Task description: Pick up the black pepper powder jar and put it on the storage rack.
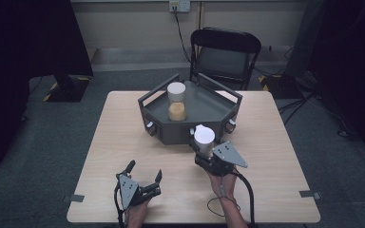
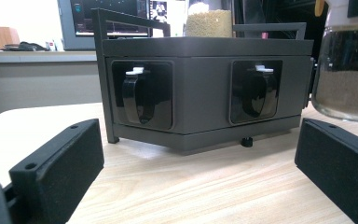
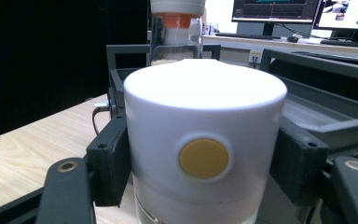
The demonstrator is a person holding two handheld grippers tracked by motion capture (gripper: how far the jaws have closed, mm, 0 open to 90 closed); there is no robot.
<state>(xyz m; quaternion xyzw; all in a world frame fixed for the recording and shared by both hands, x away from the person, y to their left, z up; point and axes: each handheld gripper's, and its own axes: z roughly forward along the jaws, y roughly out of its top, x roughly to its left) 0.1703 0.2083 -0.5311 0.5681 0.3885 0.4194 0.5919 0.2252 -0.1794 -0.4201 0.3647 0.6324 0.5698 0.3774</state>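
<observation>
A dark grey six-sided tray (image 1: 171, 134) stands at the middle back of the wooden table (image 1: 123, 137). Inside it, a glass jar (image 1: 177, 102) with a white lid holds yellowish grains. My right gripper (image 1: 204, 151) is shut on a second white-lidded jar (image 1: 204, 137), held just off the tray's front right corner. In the right gripper view both jaws press the sides of that lid (image 3: 205, 116), which bears a yellow dot. My left gripper (image 1: 146, 170) rests open near the table's front edge, facing the tray's front wall (image 2: 200, 88), with nothing between its fingers (image 2: 56, 168).
A black folding chair (image 1: 225, 52) stands behind the table. Two black latches (image 2: 142, 95) sit in the tray's front wall. The held jar (image 2: 349, 70) shows brown grains at the right of the left gripper view. Bare tabletop lies left of the tray.
</observation>
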